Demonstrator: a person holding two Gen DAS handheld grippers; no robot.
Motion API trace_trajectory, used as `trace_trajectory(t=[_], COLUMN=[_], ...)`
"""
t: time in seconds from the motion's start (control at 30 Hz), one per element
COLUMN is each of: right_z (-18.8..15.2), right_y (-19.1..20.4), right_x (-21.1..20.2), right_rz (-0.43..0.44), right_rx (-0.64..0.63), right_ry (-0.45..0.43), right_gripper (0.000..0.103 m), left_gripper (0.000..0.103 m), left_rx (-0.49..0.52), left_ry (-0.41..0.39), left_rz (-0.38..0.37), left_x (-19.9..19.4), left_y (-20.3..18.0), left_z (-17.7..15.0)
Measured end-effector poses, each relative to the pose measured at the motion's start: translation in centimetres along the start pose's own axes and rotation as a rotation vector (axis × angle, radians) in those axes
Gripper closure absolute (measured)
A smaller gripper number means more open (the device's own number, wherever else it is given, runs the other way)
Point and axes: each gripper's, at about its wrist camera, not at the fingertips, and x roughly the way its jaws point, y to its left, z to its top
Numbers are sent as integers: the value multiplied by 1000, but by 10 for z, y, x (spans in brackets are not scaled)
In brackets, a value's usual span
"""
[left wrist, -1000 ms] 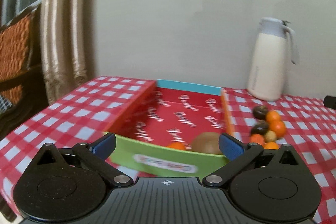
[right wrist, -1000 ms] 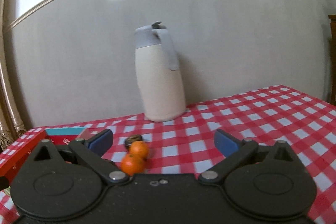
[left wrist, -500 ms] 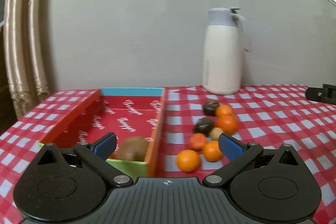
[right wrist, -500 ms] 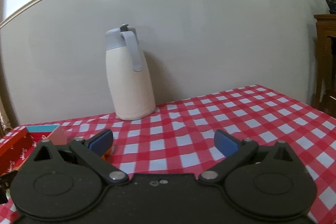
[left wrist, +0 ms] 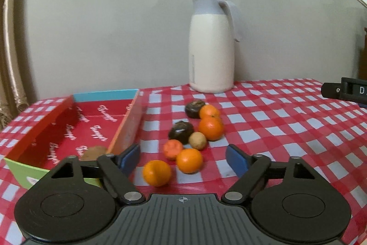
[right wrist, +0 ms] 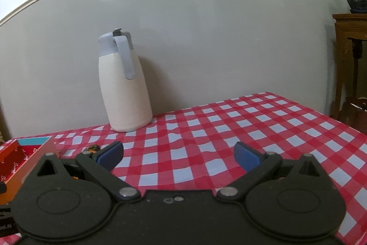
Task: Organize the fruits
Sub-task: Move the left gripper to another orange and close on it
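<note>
My left gripper [left wrist: 183, 159] is open and empty, low over the checked tablecloth. Between and just beyond its fingers lie several fruits: a near orange [left wrist: 157, 173], a second orange [left wrist: 189, 160], a reddish tangerine [left wrist: 173, 149], a small tan fruit [left wrist: 197, 140], two dark fruits [left wrist: 181, 129] and two far oranges [left wrist: 210, 128]. A red open box [left wrist: 128, 125] stands to the left with a brown kiwi [left wrist: 93, 152] inside. My right gripper [right wrist: 178, 155] is open and empty over bare cloth; the box corner [right wrist: 34, 153] shows at its left.
A cream jug with a grey lid [left wrist: 211, 45] stands at the back by the wall, also in the right wrist view [right wrist: 123, 82]. A black device [left wrist: 344, 90] pokes in at the right edge. A wooden stand with a plant [right wrist: 351, 38] is beyond the table's right side.
My left gripper has swung right, from facing the box to facing the loose fruits. My right gripper has also turned right, and the fruits have slid out of its view.
</note>
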Motion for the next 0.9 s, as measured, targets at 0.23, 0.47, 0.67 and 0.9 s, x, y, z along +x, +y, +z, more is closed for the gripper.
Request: trace_trajectory(t=[0.23,0.47,0.67,0.9], right_z=[0,0,1,0], right_y=[-9,-17,-22,-22], right_x=[3,5,5,8], right_rz=[-20,-30,-41,-39], right_rx=[7,15,27,24], right_ry=[5,9,11,24], right_gripper=[0,0,0,0], left_gripper=[38,40,63,69], left_rx=[14,15,-8,-16], left_ry=[78,145,170,165], left_rz=[-20,48,40,34], left_x=[26,51,61,60], left_y=[-21,-25,-23,-23], left_z=[-1,-4,-4,-3])
